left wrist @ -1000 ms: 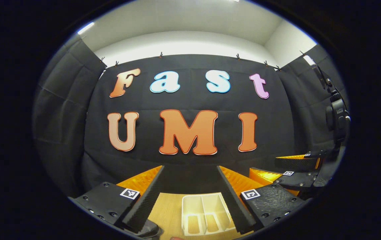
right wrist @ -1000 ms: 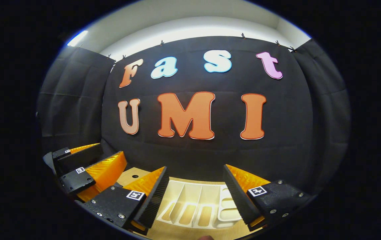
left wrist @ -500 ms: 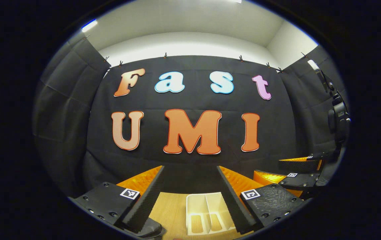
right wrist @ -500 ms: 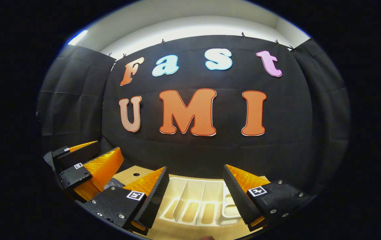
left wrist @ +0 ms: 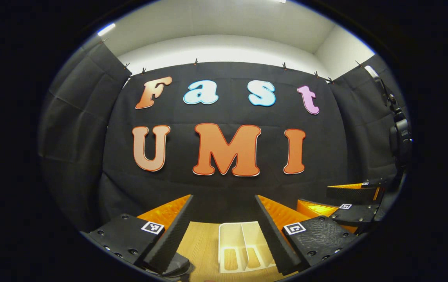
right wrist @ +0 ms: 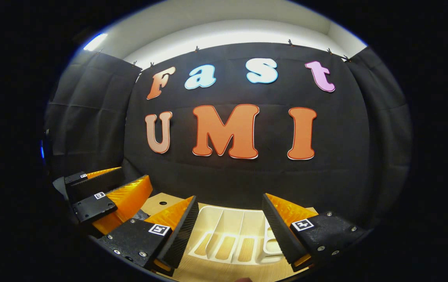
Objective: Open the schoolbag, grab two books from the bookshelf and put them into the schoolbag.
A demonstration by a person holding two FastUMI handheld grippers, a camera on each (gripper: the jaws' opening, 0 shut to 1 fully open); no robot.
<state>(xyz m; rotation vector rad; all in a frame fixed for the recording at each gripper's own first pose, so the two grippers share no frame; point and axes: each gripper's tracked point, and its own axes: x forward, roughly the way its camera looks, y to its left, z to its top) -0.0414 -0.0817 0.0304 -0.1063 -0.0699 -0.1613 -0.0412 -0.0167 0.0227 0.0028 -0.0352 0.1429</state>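
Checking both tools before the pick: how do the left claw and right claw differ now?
The left claw frames two slots of the white bookshelf; the right claw frames three slots plus a side tray. A dark object lies beneath the left claw's finger; beneath the right claw, just shelf and wooden table. Both are open and hold nothing.

The bookshelf stands on the bench, just before the booth wall. In the left gripper view, the right hand-held gripper hangs right of the bookshelf; in the right gripper view, the left hand-held gripper hangs left of it.
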